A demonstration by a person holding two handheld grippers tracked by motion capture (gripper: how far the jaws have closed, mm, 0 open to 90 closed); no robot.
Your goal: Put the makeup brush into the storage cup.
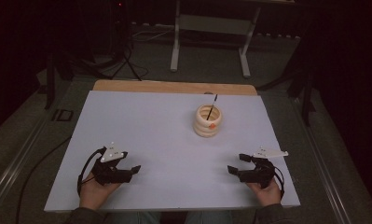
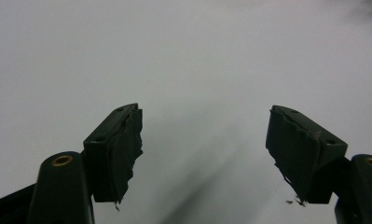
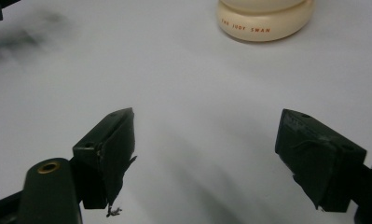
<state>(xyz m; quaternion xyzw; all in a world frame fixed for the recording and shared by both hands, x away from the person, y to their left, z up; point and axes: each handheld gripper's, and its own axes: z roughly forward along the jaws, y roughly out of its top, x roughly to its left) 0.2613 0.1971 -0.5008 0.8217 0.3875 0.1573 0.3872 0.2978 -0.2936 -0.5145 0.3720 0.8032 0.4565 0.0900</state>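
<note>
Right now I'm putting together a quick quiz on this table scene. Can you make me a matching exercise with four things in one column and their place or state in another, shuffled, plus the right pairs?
Things:
1. cream ringed holder
2. black stick
3. left gripper
4. right gripper

Places or states:
A. near the table's front left edge, fingers apart
B. stands toward the far right of the table
C. leans inside the holder, poking out the top
D. near the front right edge, fingers apart, nothing between them

Pairs: 1-B, 2-C, 3-A, 4-D
</note>
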